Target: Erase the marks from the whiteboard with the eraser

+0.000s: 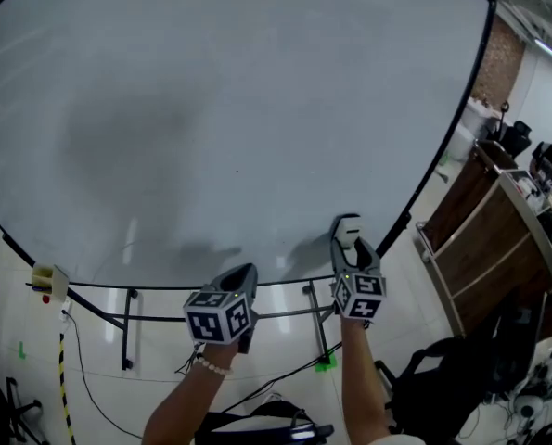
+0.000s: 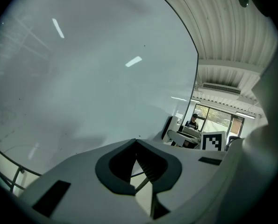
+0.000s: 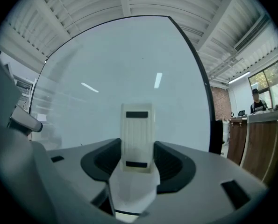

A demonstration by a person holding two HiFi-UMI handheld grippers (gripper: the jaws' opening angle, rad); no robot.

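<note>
A large whiteboard [image 1: 229,109] on a black stand fills the head view; its surface looks wiped, with only faint grey smudges. My right gripper [image 1: 349,242] is shut on a white eraser [image 3: 137,136], which stands upright between the jaws near the board's lower edge [image 1: 285,281]. The eraser [image 1: 349,229] pokes out above the right jaws in the head view. My left gripper [image 1: 241,281] hangs to the left of it by the same edge, its jaws shut with nothing between them [image 2: 138,164]. The board [image 2: 82,69] spans the left gripper view too.
A wooden counter [image 1: 498,221] stands at the right, with a seated person [image 1: 549,156] behind it. The board's black stand legs [image 1: 127,327] and a cable run over the pale floor below. A dark chair [image 1: 442,387] sits at the lower right.
</note>
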